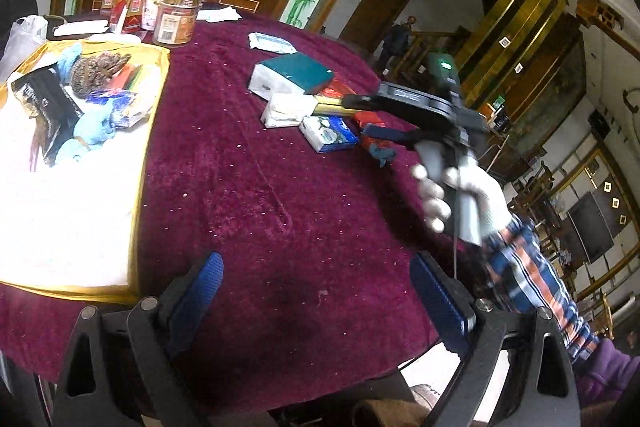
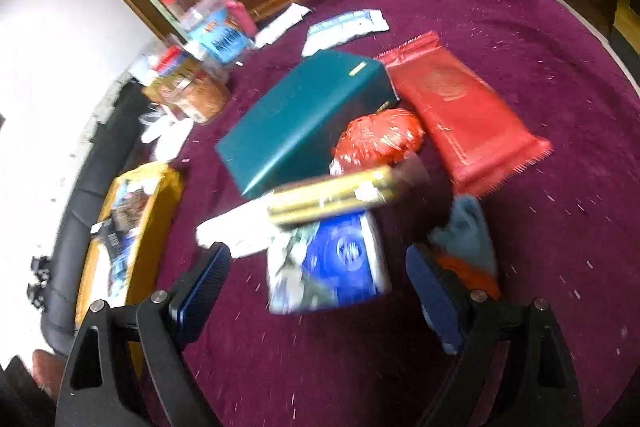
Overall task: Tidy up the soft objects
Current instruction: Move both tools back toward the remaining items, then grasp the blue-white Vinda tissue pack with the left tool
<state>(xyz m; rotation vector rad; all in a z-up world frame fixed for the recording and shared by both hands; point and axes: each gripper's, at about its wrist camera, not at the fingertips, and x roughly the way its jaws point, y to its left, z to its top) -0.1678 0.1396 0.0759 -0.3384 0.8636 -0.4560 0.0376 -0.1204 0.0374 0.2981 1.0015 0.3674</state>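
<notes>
**Hand-held grippers spread over a heap of soft packs**

Both hand-held grippers stand spread with nothing between their blue pads. Seen from its own camera, the left hand-held gripper (image 1: 316,301) hangs above bare maroon cloth on the counter (image 1: 256,211). The right hand-held gripper (image 2: 320,291) reaches in over the heap; in the left view it comes from 3 o'clock, held by a white-gloved hand (image 1: 464,195) with a plaid sleeve behind it.

In the right view, a blue-and-white tissue pack (image 2: 332,267) lies between the spread fingers, soft and crinkled, its plastic wrap glossy. A gold bar-shaped pack (image 2: 336,195) lies across its far end. Beyond that, toward 12 o'clock, sits a dark green box (image 2: 308,115), smooth and square-edged. At 1 o'clock from the tissue pack is a shiny red crumpled bundle (image 2: 380,139), and further toward 2 o'clock a flat red packet (image 2: 464,115) with crimped ends. A teal cloth (image 2: 464,231) rests just beside the right finger at 3 o'clock; motion blur makes it hard to say whether the two touch. A white pack (image 2: 232,231) pokes out at 9 o'clock.

In the left view, a gold-rimmed tray (image 1: 152,131) at 9 o'clock holds blue cloths (image 1: 92,131), a brown knitted item (image 1: 96,71) and dark packets. Jars and cartons (image 1: 176,15) stand at 11 o'clock.
</notes>
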